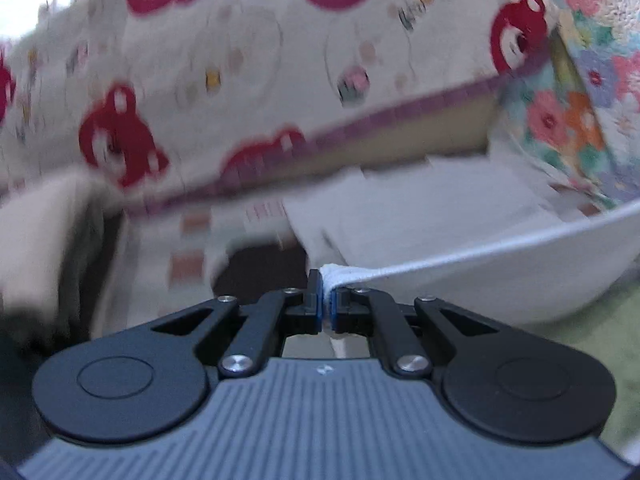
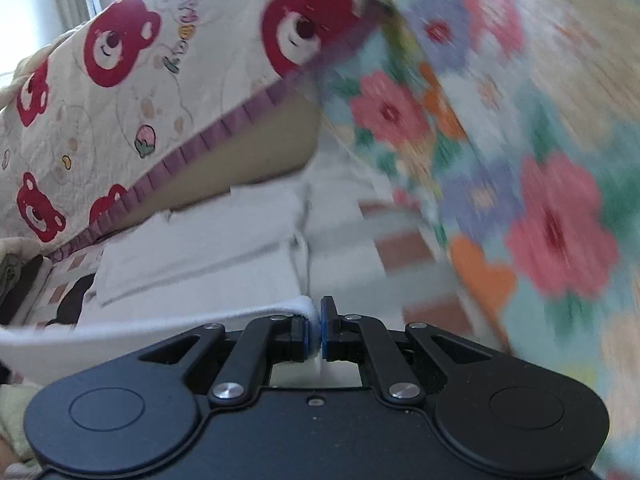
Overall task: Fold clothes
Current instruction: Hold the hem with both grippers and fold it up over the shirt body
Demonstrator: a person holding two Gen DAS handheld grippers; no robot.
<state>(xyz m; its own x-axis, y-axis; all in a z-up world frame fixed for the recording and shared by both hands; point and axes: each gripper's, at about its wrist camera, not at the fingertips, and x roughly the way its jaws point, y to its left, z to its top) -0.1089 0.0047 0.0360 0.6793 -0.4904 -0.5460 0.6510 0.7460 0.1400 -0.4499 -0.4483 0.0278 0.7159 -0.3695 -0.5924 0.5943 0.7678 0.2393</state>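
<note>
**Ana:** Cloth first. Where is the white garment point(image 1: 500, 276) right now?

**Ben:** Strung between the two tools. The left gripper point(image 1: 328, 300) has its jaws pinched together on one bunched corner of it, and the hemmed edge runs off to the right from there. In the other view the right gripper point(image 2: 316, 334) is clamped on the opposite corner, with the same edge trailing off to the left.

**Ana:** So both are closed on fabric, not merely shut?

**Ben:** Yes, a wad of white shows between the blue pads point(image 1: 319, 296) on each side.

**Ana:** Why hold it by two corners like that?

**Ben:** My guess is that a taut edge keeps the piece flat and square, so it can be laid down or doubled over without bunching. The body of it sags below the edge in the left view, which fits a hanging sheet rather than a resting one.

**Ana:** And what lies beyond it?

**Ben:** A stack of white folded pieces point(image 2: 208, 240) sits ahead on a checked sheet point(image 2: 404, 248), in front of a cream blanket with red bears point(image 2: 132, 92). A flowered quilt point(image 2: 540, 216) fills the right side.

**Ana:** Is that stack the goal?

**Ben:** Probably, but I can't say. Both views are blurred, so finer detail is lost.
</note>
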